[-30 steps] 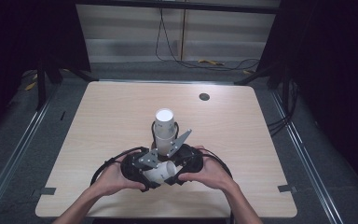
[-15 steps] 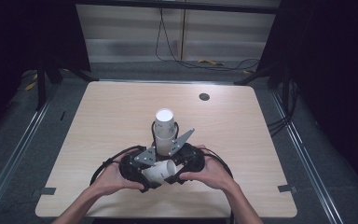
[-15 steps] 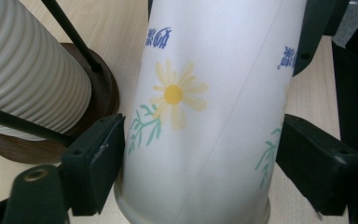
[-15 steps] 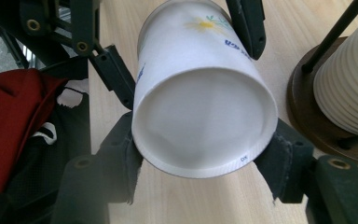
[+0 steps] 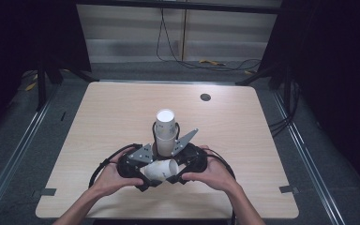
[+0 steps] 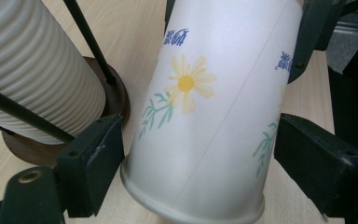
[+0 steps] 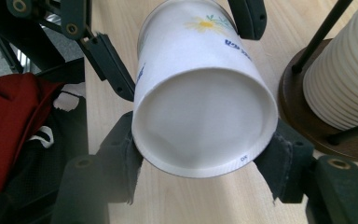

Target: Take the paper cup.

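Observation:
A white paper cup [image 5: 161, 169] printed with a yellow flower lies on its side between my two grippers, just in front of a tall stack of ribbed white cups [image 5: 165, 129] in a wire holder on a round wooden base [image 7: 307, 126]. My right gripper [image 7: 203, 158] is shut on the cup [image 7: 205, 112] at its bottom end, pads pressing both sides. My left gripper [image 6: 205, 161] has just been opening. The rim end of the cup [image 6: 214, 116] sits between its jaws, with a gap on the right side. In the high view the left gripper [image 5: 146, 176] and right gripper [image 5: 174, 172] face each other.
The wooden table [image 5: 98, 117] has a small dark round hole [image 5: 205, 97] at the back right. Black cables loop around both hands. Red cloth [image 7: 9, 121] hangs past the table's near edge. Metal rails run along the floor on both sides.
The left gripper's jaws have spread apart and let go of the cup's rim end. The right gripper keeps its grip. Both hands have stayed nearly in place.

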